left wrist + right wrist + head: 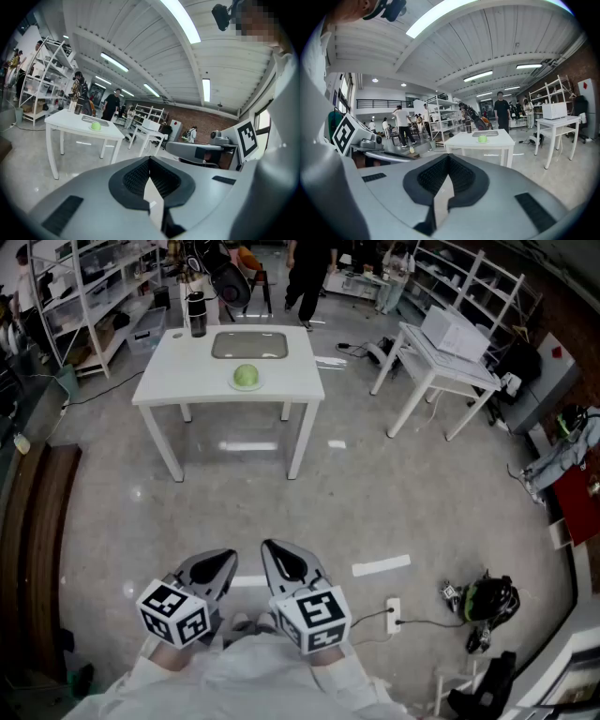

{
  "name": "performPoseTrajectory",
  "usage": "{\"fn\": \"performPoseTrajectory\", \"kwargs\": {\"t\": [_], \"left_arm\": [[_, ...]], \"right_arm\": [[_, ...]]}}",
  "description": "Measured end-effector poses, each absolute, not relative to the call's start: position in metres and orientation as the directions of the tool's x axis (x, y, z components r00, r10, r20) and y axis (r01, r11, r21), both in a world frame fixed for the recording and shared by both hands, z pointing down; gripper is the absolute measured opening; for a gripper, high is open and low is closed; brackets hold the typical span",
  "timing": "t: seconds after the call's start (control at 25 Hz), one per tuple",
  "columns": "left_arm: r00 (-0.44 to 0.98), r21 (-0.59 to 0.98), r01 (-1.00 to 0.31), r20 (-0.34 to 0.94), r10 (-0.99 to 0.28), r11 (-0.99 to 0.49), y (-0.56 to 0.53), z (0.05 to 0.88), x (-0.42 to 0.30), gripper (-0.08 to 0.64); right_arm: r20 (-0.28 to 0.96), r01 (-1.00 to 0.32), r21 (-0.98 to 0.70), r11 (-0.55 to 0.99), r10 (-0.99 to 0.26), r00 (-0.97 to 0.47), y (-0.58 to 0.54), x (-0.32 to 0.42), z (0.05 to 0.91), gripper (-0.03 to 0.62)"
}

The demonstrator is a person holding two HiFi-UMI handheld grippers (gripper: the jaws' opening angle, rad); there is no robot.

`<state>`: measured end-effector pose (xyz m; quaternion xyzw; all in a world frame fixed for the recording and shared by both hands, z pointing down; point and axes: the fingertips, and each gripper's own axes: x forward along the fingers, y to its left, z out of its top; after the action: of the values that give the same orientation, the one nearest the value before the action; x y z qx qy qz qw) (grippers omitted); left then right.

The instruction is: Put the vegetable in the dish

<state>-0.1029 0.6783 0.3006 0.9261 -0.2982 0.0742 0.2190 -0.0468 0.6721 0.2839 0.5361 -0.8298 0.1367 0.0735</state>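
Head view shows nothing done yet: what looks like a green cabbage [247, 376] sits on the white table [169, 381] just before the rectangular dish [249, 344], well apart from my left tongs [223, 561] and right tongs [277, 554], both pressed together, empty.

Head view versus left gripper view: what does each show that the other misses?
Only the head view shows a power strip on the floor and both grippers from above, the left gripper and right gripper. Only the left gripper view shows the ceiling lights and the left gripper's jaws closed together on nothing. Both show the white table with the green vegetable on it, near a grey tray.
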Motion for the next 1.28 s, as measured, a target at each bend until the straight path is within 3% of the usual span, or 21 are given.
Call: {"fn": "performPoseTrajectory", "kwargs": {"t": [0.88,1.28], "left_arm": [[0.821,0.399,-0.57,0.286,-0.494,-0.718,0.663,0.315,-0.092,0.008],[0.822,0.412,-0.569,0.288,-0.491,-0.712,0.66,0.322,-0.056,0.008]], "right_arm": [[0.274,-0.89,-0.215,0.403,-0.849,-0.451,0.658,-0.043,0.293,0.014],[0.258,-0.88,-0.228,0.417,-0.845,-0.467,0.648,-0.016,0.297,0.014]]}}
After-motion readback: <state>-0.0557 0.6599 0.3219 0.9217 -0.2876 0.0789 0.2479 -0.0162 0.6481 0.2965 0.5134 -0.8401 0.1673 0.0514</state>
